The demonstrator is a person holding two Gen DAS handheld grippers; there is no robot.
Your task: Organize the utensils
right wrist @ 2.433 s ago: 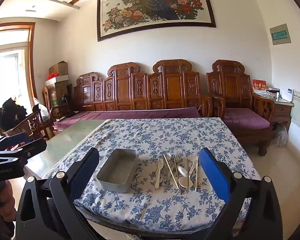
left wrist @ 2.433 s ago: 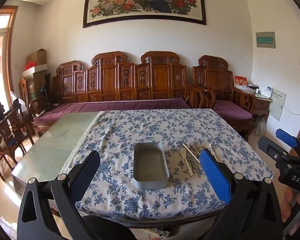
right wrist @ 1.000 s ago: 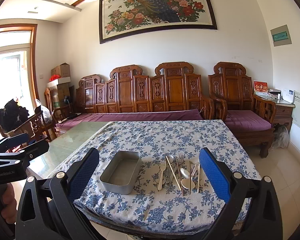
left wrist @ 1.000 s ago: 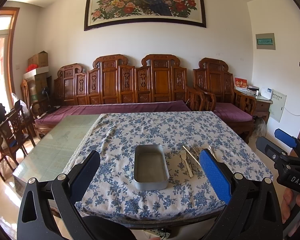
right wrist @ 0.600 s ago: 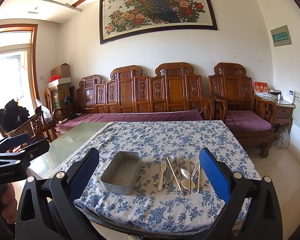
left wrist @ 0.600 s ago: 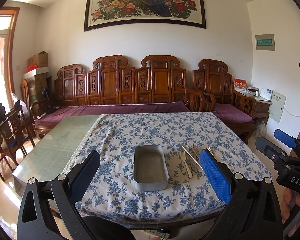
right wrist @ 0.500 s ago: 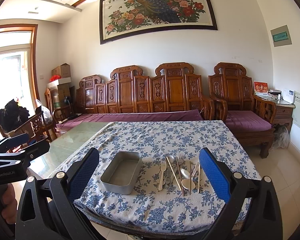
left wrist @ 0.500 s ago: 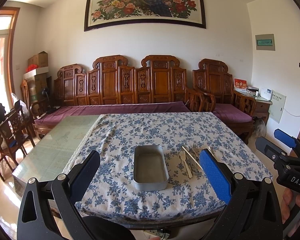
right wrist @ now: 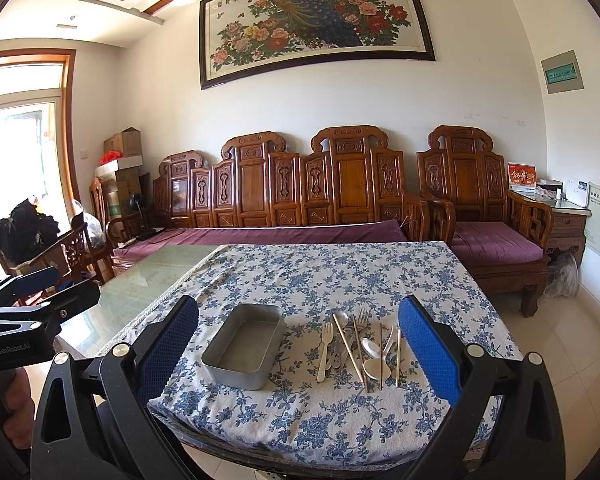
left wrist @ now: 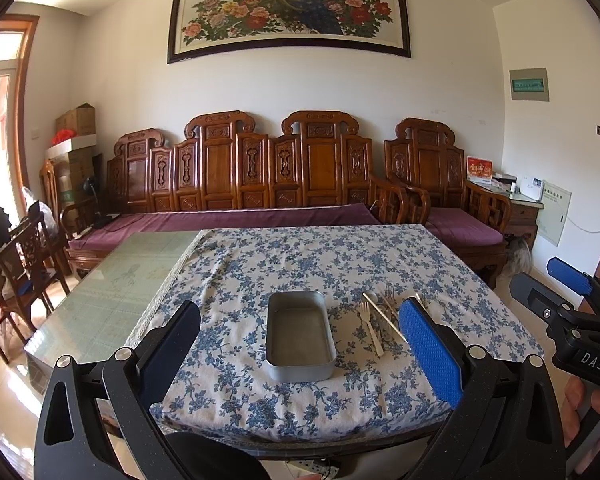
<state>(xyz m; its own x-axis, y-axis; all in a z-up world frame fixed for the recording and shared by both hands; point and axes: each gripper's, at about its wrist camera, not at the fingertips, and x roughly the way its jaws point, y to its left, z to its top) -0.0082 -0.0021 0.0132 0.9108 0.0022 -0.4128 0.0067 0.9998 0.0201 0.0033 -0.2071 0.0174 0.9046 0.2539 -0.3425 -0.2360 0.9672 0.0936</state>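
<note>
An empty grey metal tray (left wrist: pixel 300 334) (right wrist: pixel 246 344) sits near the front edge of a table with a blue floral cloth (left wrist: pixel 312 264) (right wrist: pixel 340 272). To its right lies a pile of utensils (right wrist: pixel 358 344) (left wrist: pixel 380 316): forks, spoons and chopsticks. My left gripper (left wrist: pixel 300 344) is open and empty, held in front of the table, facing the tray. My right gripper (right wrist: pixel 298 344) is open and empty, also short of the table. It shows in the left wrist view (left wrist: pixel 572 304) at the right edge.
The left part of the table is bare green glass (left wrist: pixel 112 280). A carved wooden bench with purple cushions (left wrist: pixel 236 216) stands behind the table, an armchair (right wrist: pixel 484 220) at the right, wooden chairs (left wrist: pixel 24 256) at the left.
Both views have tilted slightly; the grippers have stayed open and off the table. Tray and utensils have not moved.
</note>
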